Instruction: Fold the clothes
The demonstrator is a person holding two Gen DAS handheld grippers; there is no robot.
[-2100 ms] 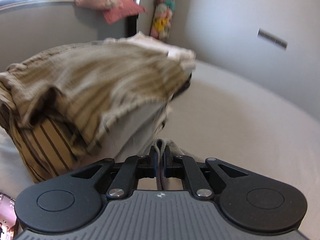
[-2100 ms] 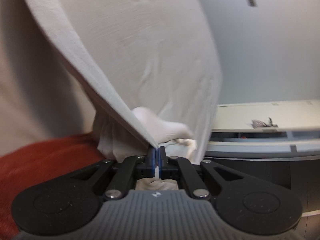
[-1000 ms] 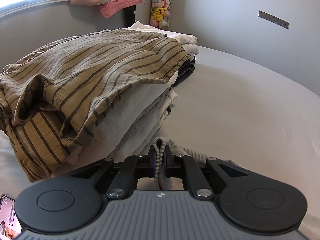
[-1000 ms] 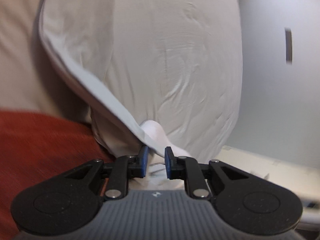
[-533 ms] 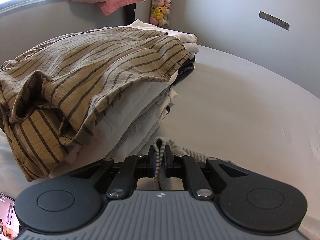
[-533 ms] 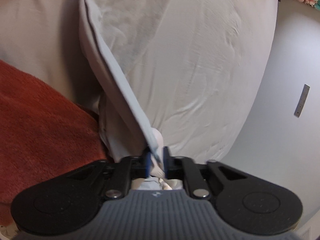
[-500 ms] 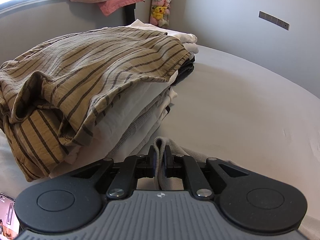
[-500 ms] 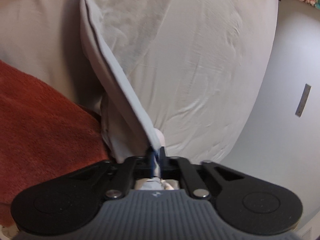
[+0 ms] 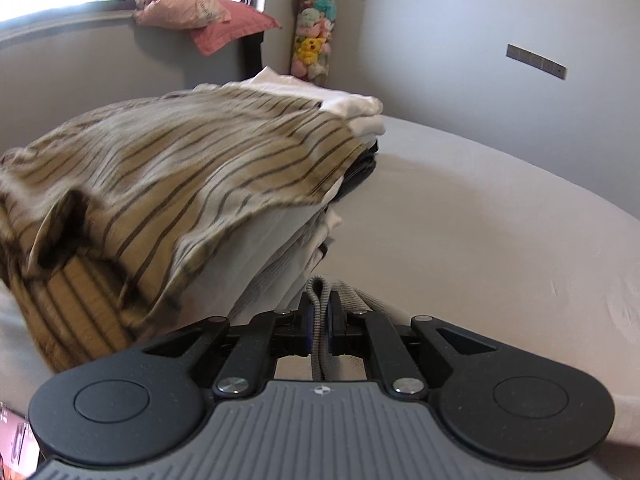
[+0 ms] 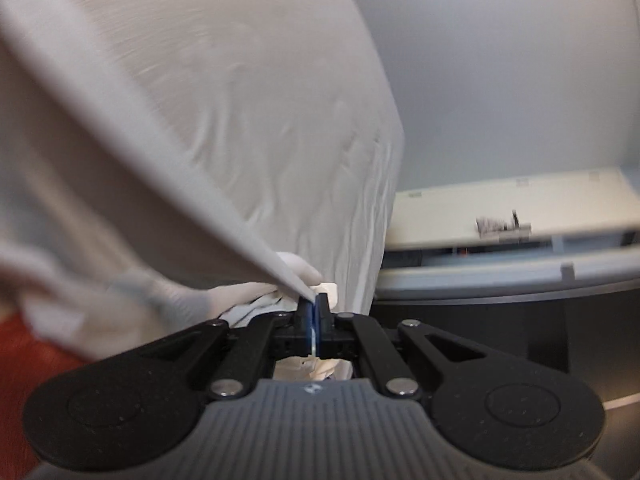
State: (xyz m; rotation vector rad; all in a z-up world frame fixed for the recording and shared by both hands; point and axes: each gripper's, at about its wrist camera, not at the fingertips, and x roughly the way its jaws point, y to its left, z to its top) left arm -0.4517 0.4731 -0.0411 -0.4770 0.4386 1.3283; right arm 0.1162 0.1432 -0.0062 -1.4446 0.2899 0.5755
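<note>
In the left wrist view my left gripper [image 9: 319,304] is shut on a grey ribbed cloth edge [image 9: 318,292] that loops up between the pads. It sits low over the bed, just in front of a pile of clothes topped by a tan striped shirt [image 9: 180,176]. In the right wrist view my right gripper [image 10: 315,308] is shut on the thin edge of a pale grey garment [image 10: 240,100]. The garment stretches taut up and to the left. White bunched cloth [image 10: 256,292] lies right behind the fingers. I cannot tell whether both grippers hold the same garment.
White folded clothes [image 9: 352,108] and dark ones lie under the striped shirt. The pale bed sheet [image 9: 480,220] spreads to the right. Pillows [image 9: 200,16] lie on the window sill and a jar of soft toys [image 9: 314,36] stands in the corner. A red blanket [image 10: 24,364] lies low left and a pale shelf unit [image 10: 520,204] stands at right.
The right gripper's jaws, open a second ago, have shut on the garment's edge. It then rolled and swung, so the shelf unit is now in view. The left gripper still holds the ribbed edge.
</note>
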